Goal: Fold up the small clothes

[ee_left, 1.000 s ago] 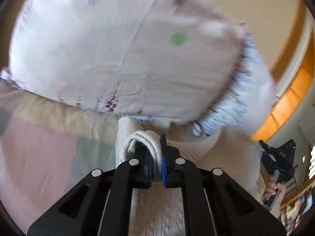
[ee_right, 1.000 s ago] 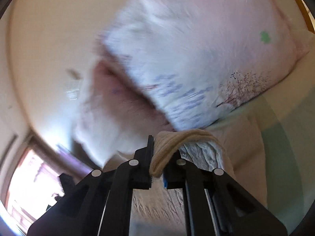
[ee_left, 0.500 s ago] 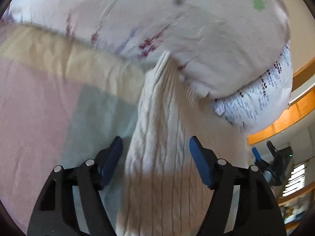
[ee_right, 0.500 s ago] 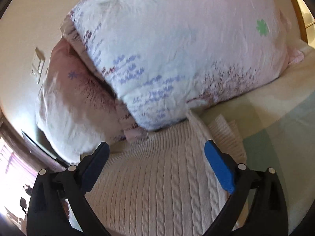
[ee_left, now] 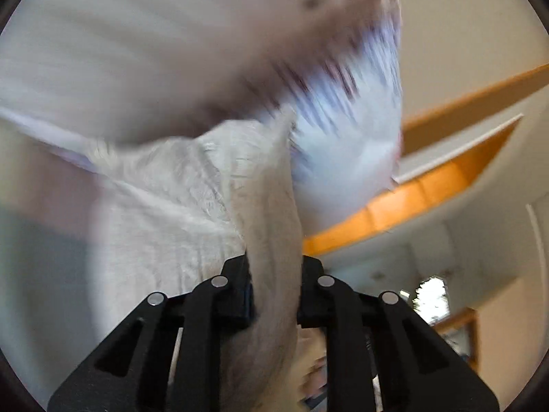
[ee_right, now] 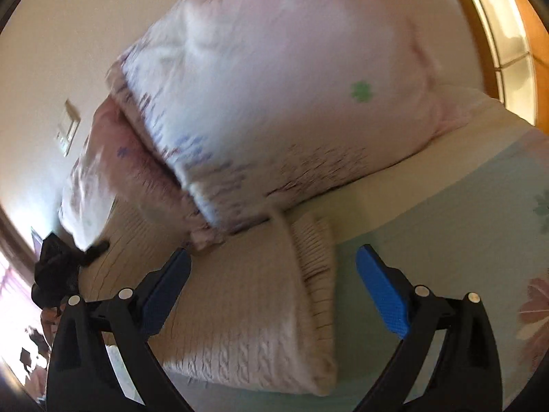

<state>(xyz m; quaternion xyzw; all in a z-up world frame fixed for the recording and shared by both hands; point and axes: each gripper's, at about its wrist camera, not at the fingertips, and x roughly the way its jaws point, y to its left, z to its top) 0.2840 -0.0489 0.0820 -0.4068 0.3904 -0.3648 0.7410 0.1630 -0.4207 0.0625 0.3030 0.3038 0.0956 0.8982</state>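
Observation:
A cream cable-knit sweater (ee_right: pixel 254 305) lies folded on the bed, its far edge against the pillows. My right gripper (ee_right: pixel 272 283) is open and empty, its blue pads (ee_right: pixel 382 290) spread on either side of the sweater's ribbed edge. In the left wrist view my left gripper (ee_left: pixel 274 292) is shut on a fold of the sweater (ee_left: pixel 271 213) and holds it lifted; the picture is blurred. The left gripper also shows at the far left of the right wrist view (ee_right: pixel 56 267).
Two floral pillows (ee_right: pixel 274 96) are stacked at the head of the bed, just beyond the sweater. A pastel patchwork bedspread (ee_right: pixel 456 226) lies to the right. Orange wooden trim (ee_left: pixel 411 202) and a wall are behind.
Half a second ago both grippers were open over the laid-down sweater. Now the left gripper has shut on a fold of it and lifted it. The right gripper stays open and has shifted.

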